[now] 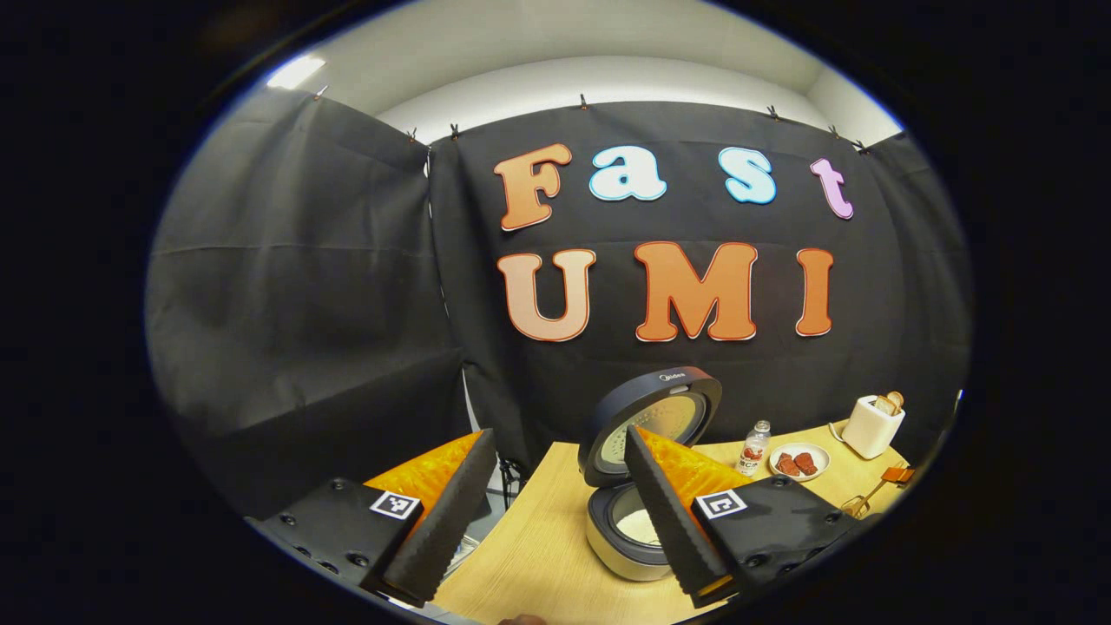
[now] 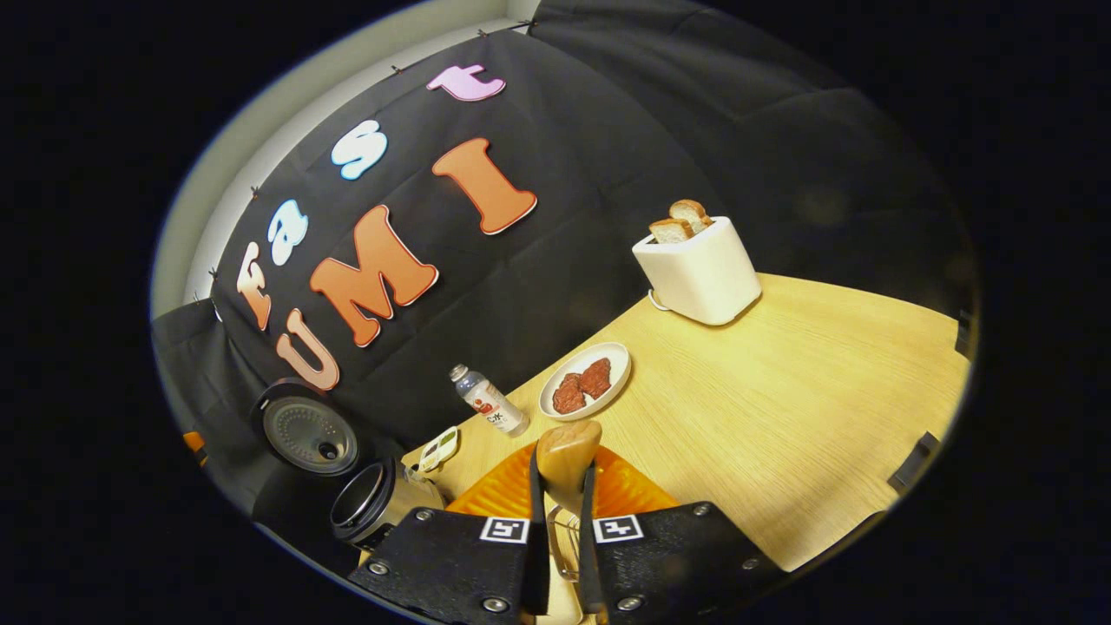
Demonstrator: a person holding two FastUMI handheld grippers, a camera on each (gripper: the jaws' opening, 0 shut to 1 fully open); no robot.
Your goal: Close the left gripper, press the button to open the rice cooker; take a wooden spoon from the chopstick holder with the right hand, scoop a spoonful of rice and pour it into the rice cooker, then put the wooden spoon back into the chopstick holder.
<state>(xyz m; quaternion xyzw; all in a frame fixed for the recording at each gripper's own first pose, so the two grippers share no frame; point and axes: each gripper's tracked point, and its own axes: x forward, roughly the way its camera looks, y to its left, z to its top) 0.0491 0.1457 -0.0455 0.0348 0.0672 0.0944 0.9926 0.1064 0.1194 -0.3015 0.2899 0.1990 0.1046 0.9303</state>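
Observation:
The rice cooker stands open on the wooden table, its round lid raised, with white rice visible in the pot. My left gripper hovers in front of it, open, with nothing between its fingers; its right finger overlaps the cooker in the view. My right gripper is shut on the wooden spoon, whose rounded end sticks out past the fingertips. A wire holder shows just beneath, between the fingers. In the right gripper view the cooker pot and its lid lie far left.
A small bottle, a plate with meat pieces and a white toaster with bread stand along the back of the table. A small pale packet lies near the cooker. The table's left edge is beside the cooker.

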